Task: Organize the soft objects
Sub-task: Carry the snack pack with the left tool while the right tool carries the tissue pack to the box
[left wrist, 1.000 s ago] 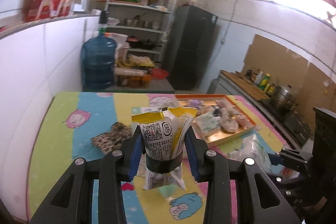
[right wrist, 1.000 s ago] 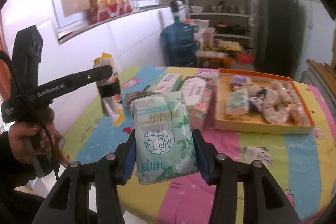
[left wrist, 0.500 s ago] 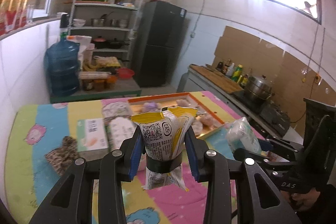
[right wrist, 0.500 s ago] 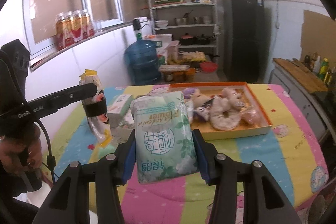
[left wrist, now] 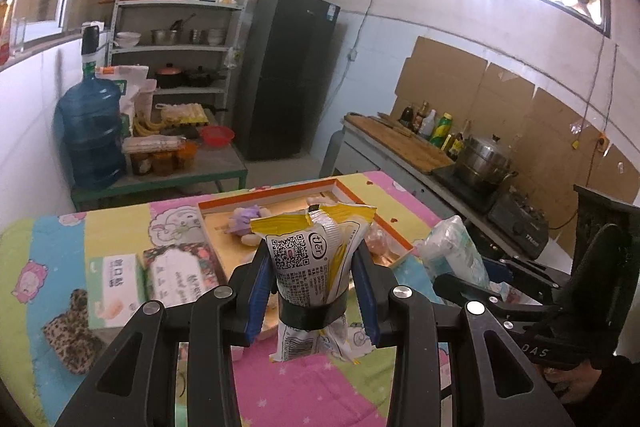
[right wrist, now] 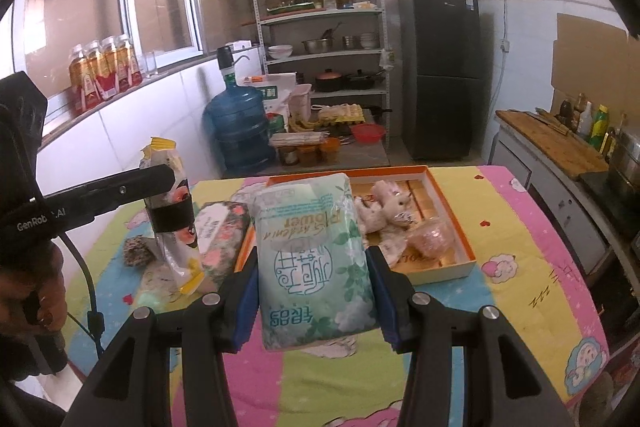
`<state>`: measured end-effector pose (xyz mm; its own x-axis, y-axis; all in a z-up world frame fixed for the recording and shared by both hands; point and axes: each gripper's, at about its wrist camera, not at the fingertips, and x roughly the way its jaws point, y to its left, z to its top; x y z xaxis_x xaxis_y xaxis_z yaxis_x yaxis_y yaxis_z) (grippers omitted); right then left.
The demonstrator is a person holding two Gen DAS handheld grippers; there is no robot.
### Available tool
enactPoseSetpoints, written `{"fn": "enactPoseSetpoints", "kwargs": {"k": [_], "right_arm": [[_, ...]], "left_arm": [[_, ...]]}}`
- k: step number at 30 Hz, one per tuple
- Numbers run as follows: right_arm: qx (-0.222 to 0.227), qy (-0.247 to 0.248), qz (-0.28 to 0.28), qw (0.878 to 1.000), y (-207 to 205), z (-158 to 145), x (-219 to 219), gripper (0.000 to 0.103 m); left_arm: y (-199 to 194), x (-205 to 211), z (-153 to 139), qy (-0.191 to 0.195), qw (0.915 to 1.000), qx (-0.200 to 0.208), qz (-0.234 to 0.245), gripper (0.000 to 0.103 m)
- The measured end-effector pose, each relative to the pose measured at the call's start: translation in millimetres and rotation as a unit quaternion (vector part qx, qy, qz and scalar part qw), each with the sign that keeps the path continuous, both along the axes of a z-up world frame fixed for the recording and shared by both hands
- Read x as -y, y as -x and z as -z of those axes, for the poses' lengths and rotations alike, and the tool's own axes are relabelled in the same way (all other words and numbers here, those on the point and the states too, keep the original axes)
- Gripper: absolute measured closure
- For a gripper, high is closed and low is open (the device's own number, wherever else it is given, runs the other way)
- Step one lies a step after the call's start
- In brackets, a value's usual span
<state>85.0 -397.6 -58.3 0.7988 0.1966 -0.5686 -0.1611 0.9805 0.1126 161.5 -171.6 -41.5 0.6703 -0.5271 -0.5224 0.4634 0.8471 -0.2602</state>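
Observation:
My left gripper point(left wrist: 312, 291) is shut on a yellow and white snack pouch point(left wrist: 310, 259) with a black band round its waist, held upright above the table. My right gripper point(right wrist: 314, 291) is shut on a pale green tissue pack point(right wrist: 312, 259), its blue pads pressing on both sides. Each gripper shows in the other's view: the left gripper point(right wrist: 160, 183) with the pouch point(right wrist: 174, 247) at the left, the tissue pack point(left wrist: 452, 251) at the right. An orange-rimmed tray point(right wrist: 452, 227) holding plush toys point(right wrist: 384, 211) lies ahead on the table.
The table wears a bright cartoon cloth point(right wrist: 540, 259). Left of the tray lie a floral tissue box point(right wrist: 220, 231), a green and white box point(left wrist: 114, 287) and a leopard-print piece point(left wrist: 70, 339). A water jug point(right wrist: 236, 127), shelves and a dark fridge point(right wrist: 440, 75) stand behind; a counter with pots runs along the right.
Both hands have swung rightwards across the table with their loads, so the tray now lies nearly straight ahead. Both grips are unchanged.

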Motion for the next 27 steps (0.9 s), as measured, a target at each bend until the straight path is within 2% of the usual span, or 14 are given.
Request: {"fn": "enactPoseSetpoints", "kwargs": {"k": [16,23,27], "right_arm": [[-0.016,-0.015,0.000,1.000,-56,21,43,0.053],[-0.026,0.023,-0.019,0.999,-83,39,48,0.053],[-0.033,0.011,-0.030,0.999,-99,49,53,0.053]], "left_arm": [[-61,56,17,-0.017,0.9995,-0.027,-0.006,0.064],[-86,76,29,-0.027,0.9986,-0.042,-0.017,0.064],[-102,87,36,-0.033,0.9978,-0.052,-0.025,0.064]]}}
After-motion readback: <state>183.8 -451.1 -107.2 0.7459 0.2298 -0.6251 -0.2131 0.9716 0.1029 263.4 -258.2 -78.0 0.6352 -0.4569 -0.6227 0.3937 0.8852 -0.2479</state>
